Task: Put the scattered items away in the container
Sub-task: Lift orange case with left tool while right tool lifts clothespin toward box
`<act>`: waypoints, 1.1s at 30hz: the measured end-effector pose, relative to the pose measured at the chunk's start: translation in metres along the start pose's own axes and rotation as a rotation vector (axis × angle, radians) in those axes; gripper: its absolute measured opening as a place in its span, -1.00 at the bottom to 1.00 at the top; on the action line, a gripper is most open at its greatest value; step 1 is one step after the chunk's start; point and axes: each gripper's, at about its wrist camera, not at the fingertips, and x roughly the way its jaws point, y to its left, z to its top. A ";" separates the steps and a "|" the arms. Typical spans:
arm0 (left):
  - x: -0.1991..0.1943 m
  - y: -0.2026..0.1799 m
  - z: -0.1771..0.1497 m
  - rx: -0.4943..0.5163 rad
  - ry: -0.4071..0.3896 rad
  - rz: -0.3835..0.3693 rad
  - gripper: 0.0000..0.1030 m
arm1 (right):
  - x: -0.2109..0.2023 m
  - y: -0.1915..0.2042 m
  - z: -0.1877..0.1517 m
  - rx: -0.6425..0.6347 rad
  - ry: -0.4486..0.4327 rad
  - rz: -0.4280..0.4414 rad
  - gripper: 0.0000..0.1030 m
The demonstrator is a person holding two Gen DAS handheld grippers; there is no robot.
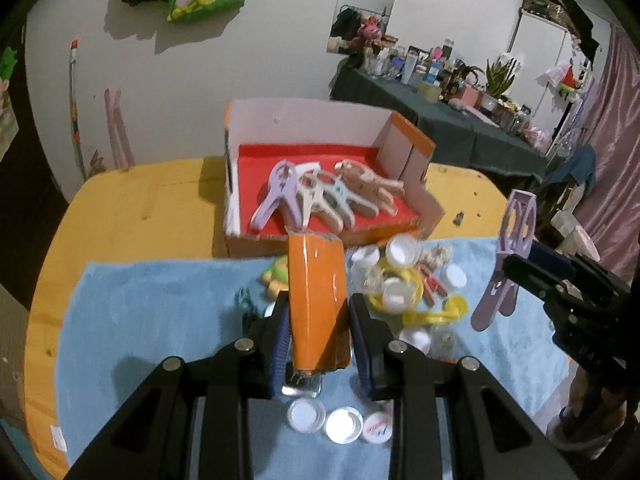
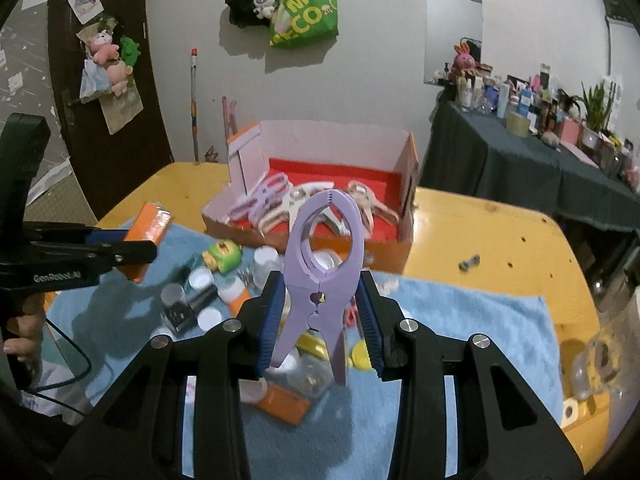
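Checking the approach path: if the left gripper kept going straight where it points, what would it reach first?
Probably the open orange cardboard box, near its front wall; the left gripper holds an orange packet. Depth is unclear.

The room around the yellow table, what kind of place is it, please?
Most likely a lived-in room of a home, not a lab. A green shopping bag hangs on the wall, plush toys hang on the dark door, and a cloth-covered side table is crowded with cosmetic bottles and a potted plant.
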 end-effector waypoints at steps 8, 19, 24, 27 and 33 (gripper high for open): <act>0.007 -0.012 0.033 0.035 -0.045 -0.027 -0.42 | 0.011 0.010 0.034 -0.039 -0.027 0.000 -0.32; 0.039 -0.015 0.075 0.023 -0.040 -0.074 -0.42 | 0.036 0.010 0.070 -0.060 -0.032 -0.010 -0.32; 0.057 -0.015 0.091 0.014 -0.036 -0.071 -0.42 | 0.054 0.004 0.084 -0.054 -0.023 -0.026 -0.32; 0.066 -0.014 0.098 0.009 -0.032 -0.067 -0.42 | 0.065 0.000 0.091 -0.048 -0.017 -0.033 -0.32; 0.092 -0.011 0.108 -0.015 -0.005 -0.080 -0.42 | 0.088 -0.012 0.098 -0.020 0.008 -0.031 -0.32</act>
